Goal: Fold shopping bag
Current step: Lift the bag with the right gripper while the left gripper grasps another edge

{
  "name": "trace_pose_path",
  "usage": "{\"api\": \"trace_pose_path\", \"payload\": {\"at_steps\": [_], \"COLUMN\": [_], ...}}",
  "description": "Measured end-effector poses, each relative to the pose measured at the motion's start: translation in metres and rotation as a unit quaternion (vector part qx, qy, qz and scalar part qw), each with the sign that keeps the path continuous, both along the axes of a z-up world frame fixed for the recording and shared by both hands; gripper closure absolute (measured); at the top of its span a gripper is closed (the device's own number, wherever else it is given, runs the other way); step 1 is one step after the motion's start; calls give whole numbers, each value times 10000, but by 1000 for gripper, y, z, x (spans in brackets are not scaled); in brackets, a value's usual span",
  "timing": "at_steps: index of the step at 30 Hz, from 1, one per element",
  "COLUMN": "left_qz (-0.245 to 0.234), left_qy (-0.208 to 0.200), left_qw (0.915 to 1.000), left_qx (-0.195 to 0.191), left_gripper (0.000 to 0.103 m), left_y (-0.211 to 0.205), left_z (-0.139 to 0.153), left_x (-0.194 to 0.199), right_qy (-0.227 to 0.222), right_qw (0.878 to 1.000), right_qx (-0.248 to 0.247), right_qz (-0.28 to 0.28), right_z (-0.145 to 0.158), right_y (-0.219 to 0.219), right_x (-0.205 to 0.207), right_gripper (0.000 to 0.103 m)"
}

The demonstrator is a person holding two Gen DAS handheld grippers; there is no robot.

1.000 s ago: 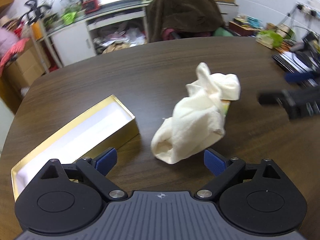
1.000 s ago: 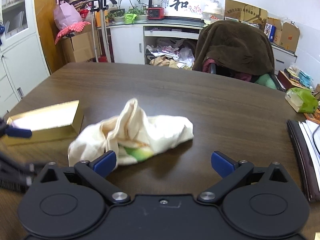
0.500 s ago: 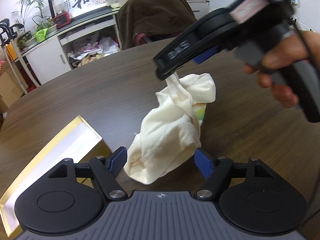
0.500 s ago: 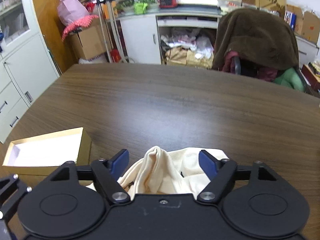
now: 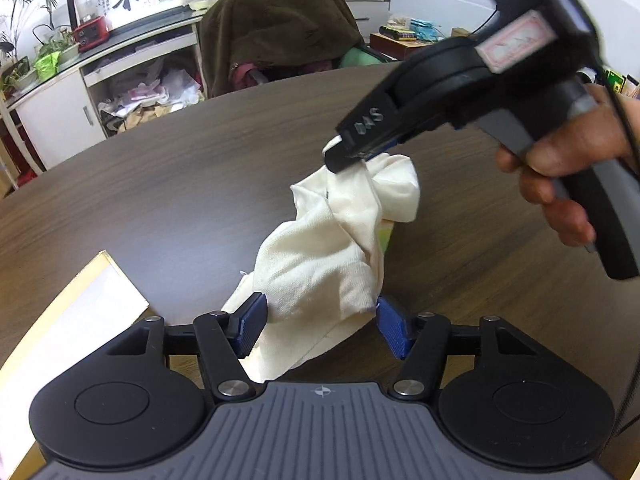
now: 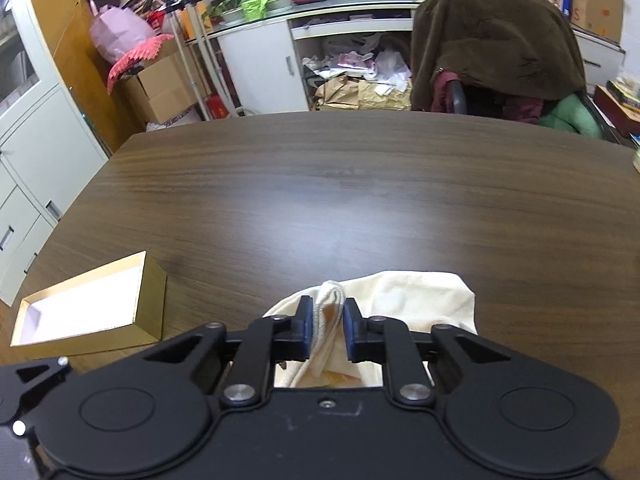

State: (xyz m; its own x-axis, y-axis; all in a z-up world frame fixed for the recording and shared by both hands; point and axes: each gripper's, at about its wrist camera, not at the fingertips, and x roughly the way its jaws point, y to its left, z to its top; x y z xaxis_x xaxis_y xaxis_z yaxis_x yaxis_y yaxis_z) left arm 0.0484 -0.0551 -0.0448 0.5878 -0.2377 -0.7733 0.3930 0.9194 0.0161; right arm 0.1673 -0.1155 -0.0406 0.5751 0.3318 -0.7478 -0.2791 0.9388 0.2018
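A crumpled cream cloth shopping bag (image 5: pixel 328 264) lies on the dark wooden table (image 5: pixel 168 184). My left gripper (image 5: pixel 320 326) is open, its blue pads on either side of the bag's near end. My right gripper (image 6: pixel 325 326) is shut on a raised fold of the bag (image 6: pixel 420 300). In the left wrist view the right gripper (image 5: pixel 352 156) pinches the bag's far top and holds it up off the table.
An open gold box with a white inside (image 6: pixel 88 308) sits on the table left of the bag; it also shows in the left wrist view (image 5: pixel 60 320). A chair draped in brown cloth (image 6: pixel 496 44) stands behind the table's far edge.
The right gripper came over the bag and closed on its top fold, lifting it. The left gripper moved forward until its open pads flank the bag's near end.
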Motion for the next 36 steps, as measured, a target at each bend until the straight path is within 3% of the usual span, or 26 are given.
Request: {"api": "trace_pose_path", "payload": {"at_steps": [4,7,13,14,20,21,26,28,32,34,35,36], "left_qz": [-97,-175,-184,-205,-211,-189,45,-273,-1192,-1498,-1563,-1627], "left_qy": [7,-12,103,150,41,26,-41,-146,-327,-479,-572,-664], "left_qw": [9999,9998,9991,9988,9990,9991,9991,9987,9921,9875,9860,9843], "left_qx": [54,-2,-363,-428,-384,-372,-430,-410,-235,-83,39,162], "left_gripper": [40,48,80,93,94,103,103,103,90,75,56,46], "left_y": [-10,-10,-4,-4,-6,-6,5,1,-21,-33,-38,-44], "left_z": [-4,-6,-1,0,8,10,20,26,27,24,22,20], "left_x": [5,10,24,25,27,26,34,30,5,-7,-9,-11], "right_qy": [-47,-101,-150,-155,-67,-55,32,77,66,67,69,72], "right_qw": [9999,9996,9988,9987,9988,9989,9988,9985,9978,9976,9976,9977], "right_qx": [72,71,141,148,123,76,-14,-14,11,29,30,20], "right_qz": [-148,-252,-447,-460,-470,-455,-498,-549,-665,-688,-690,-681], "right_z": [-1,-2,-2,-2,-11,-12,-15,-15,-15,-16,-16,-16], "right_y": [-15,-30,-61,-65,-84,-86,-102,-108,-118,-120,-120,-120], "right_x": [-10,-23,-50,-56,-98,-105,-128,-133,-141,-142,-142,-143], "right_gripper": [90,90,90,90,90,90,91,91,91,92,92,91]}}
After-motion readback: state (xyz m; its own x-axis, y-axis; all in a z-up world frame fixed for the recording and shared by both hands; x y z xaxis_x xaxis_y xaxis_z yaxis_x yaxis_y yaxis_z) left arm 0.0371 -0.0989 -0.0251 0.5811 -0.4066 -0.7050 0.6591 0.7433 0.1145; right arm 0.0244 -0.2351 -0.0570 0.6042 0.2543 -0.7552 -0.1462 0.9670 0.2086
